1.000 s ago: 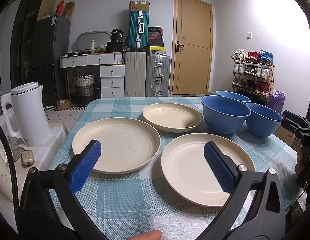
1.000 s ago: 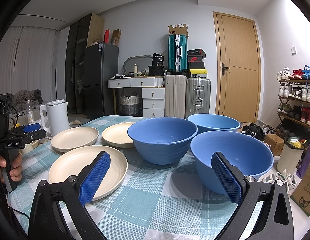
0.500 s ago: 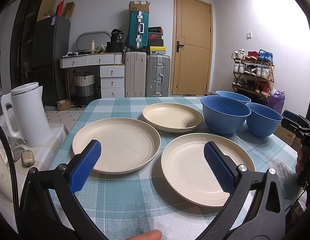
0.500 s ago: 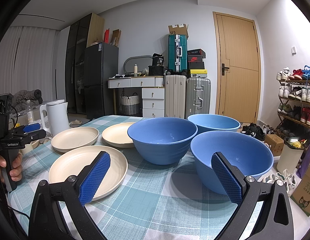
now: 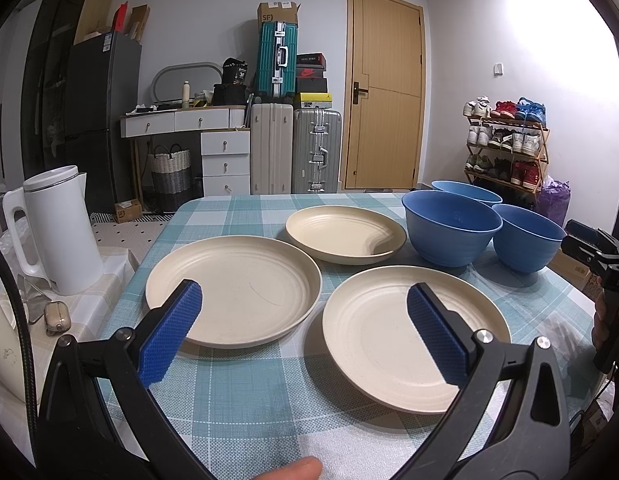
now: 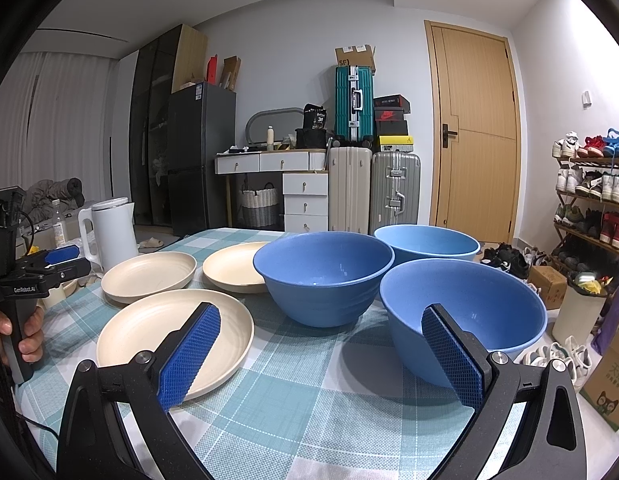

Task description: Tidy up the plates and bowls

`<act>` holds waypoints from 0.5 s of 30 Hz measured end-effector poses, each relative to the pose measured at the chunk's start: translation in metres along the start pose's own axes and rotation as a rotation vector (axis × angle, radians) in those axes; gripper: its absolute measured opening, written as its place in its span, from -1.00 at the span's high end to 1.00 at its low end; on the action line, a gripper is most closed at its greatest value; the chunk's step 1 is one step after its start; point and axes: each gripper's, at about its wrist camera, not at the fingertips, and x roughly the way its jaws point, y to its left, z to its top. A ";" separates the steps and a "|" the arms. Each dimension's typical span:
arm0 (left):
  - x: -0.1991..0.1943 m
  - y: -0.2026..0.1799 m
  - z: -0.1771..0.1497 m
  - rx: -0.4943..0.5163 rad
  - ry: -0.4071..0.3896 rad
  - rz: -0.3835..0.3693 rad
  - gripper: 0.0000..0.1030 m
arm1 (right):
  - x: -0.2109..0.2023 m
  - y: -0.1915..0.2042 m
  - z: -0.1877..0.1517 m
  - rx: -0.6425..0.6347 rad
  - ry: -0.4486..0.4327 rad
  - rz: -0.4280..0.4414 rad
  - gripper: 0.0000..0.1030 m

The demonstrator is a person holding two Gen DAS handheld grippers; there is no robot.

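Note:
Three cream plates lie separately on the checked tablecloth: one at the left point(image 5: 233, 288), one further back point(image 5: 345, 232), one nearest on the right point(image 5: 389, 336). Three blue bowls stand apart to their right: a middle one point(image 6: 323, 276), a paler one behind point(image 6: 427, 244) and a near one point(image 6: 465, 312). My left gripper point(image 5: 303, 332) hovers open over the near edges of the two front plates, holding nothing. Above the table's front, between the near plate point(image 6: 165, 328) and the near bowl, my right gripper point(image 6: 321, 354) is open and empty.
A white kettle point(image 5: 57, 232) stands on a low side surface left of the table point(image 5: 269, 392). Behind the table are suitcases point(image 5: 315, 148), drawers, a fridge and a door. A shoe rack point(image 5: 505, 148) and cardboard boxes point(image 6: 605, 388) are on the right.

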 end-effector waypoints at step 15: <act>0.005 0.003 0.002 -0.009 0.018 0.028 -0.99 | 0.007 0.001 -0.003 0.004 0.032 -0.001 -1.00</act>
